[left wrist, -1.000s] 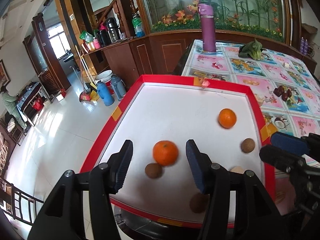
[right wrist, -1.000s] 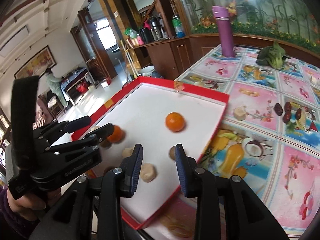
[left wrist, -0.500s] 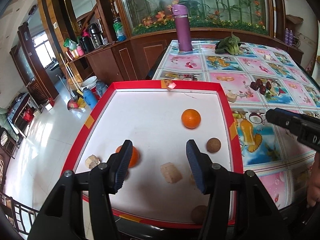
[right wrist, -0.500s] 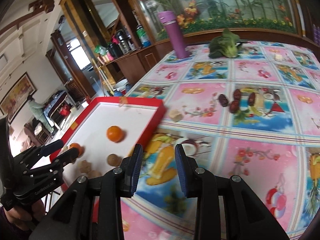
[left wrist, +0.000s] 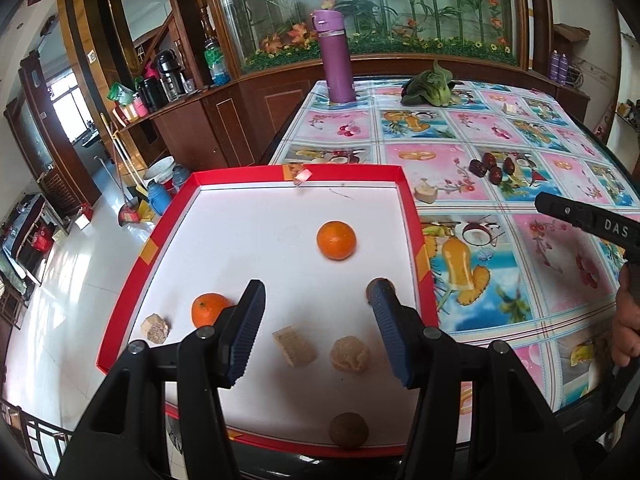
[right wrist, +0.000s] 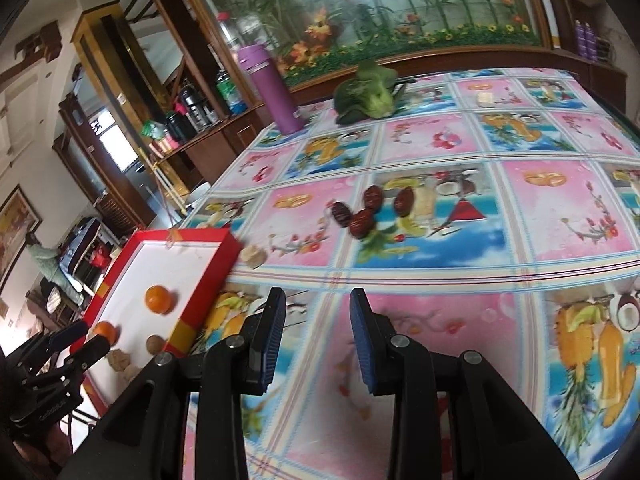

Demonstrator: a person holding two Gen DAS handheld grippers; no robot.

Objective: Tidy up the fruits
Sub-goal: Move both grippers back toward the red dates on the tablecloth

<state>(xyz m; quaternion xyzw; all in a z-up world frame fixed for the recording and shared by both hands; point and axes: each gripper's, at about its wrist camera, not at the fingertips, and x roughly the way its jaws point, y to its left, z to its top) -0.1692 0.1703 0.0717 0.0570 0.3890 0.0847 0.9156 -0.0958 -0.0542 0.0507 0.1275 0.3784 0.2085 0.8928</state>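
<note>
While flat, tray [left wrist: 407,204] lengthwise away

left wrist view looks down from close above the red tray [left wrist: 412,216], facing the far flask [left wrist: 334,60]; right wrist view sits low over the worktop [right wrist: 440,184], sharing tray [right wrist: 208,276], flask [right wrist: 272,88] and dates [right wrist: 368,208]

Each black tool [left wrist: 318,330] has ribbed blue pads [right wrist: 272,338] (silver screws behind).
</note>
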